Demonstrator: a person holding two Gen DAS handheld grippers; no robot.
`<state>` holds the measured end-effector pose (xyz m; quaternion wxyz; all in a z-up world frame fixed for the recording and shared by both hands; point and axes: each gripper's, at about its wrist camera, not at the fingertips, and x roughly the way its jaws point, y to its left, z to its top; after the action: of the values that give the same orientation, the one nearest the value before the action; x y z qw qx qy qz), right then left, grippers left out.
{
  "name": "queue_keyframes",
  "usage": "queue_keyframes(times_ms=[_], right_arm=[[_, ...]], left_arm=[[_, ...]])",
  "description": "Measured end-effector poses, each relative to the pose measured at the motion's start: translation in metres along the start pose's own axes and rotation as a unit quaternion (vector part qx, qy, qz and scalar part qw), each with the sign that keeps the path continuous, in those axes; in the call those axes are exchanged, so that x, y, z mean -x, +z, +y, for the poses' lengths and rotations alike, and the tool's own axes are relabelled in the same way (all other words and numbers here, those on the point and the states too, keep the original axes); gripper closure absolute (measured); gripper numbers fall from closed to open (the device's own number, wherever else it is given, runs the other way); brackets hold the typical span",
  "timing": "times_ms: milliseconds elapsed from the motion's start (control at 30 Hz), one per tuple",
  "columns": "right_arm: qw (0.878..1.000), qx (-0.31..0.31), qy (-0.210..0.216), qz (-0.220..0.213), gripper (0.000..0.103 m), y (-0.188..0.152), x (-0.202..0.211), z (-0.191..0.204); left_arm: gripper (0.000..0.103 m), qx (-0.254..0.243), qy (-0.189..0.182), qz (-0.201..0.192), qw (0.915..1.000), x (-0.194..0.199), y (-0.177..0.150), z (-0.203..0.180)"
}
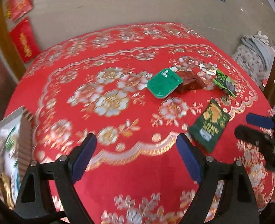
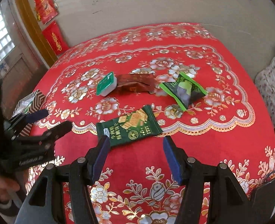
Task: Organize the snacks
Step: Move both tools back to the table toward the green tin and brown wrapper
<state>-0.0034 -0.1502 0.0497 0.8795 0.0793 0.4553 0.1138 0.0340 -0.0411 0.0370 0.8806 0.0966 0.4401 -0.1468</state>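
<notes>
Loads of bare red tablecloth (image 1: 118, 171) on the left and middle, so that side is easy to reach across. The right side is crowded: green-lid cup (image 2: 106, 86), brown packet (image 2: 135, 84) and light green packet (image 2: 184, 90) bunched in a row, the dark green cracker packet (image 2: 129, 127) nearer. A box (image 1: 4, 149) blocks the far left edge.

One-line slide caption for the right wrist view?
Open right claw hovers near dark green cracker packet on red floral tablecloth.

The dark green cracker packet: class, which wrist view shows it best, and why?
The right wrist view: the dark green cracker packet lies near centre, print sharp, just beyond the open right gripper. The left wrist view shows it off to the right, blurrier.
</notes>
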Motion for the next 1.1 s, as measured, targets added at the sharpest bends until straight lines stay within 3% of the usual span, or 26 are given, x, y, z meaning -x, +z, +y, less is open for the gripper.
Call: queue_keyframes(times_ms=[167, 433, 1100], right_arm=[[1.000, -0.002, 0.000, 0.003, 0.043, 0.000, -0.002, -0.003], [1.000, -0.008, 0.001, -0.002, 0.043, 0.001, -0.002, -0.007], [0.999, -0.026, -0.001, 0.023, 0.043, -0.001, -0.018, -0.010]], left_arm=[[0.016, -0.034, -0.024, -0.007, 0.9991, -0.019, 0.025, -0.006], [0.016, -0.109, -0.048, 0.016, 0.9927, -0.058, 0.054, -0.020], [0.016, -0.134, -0.087, 0.011, 0.9871, -0.090, 0.074, -0.034]])
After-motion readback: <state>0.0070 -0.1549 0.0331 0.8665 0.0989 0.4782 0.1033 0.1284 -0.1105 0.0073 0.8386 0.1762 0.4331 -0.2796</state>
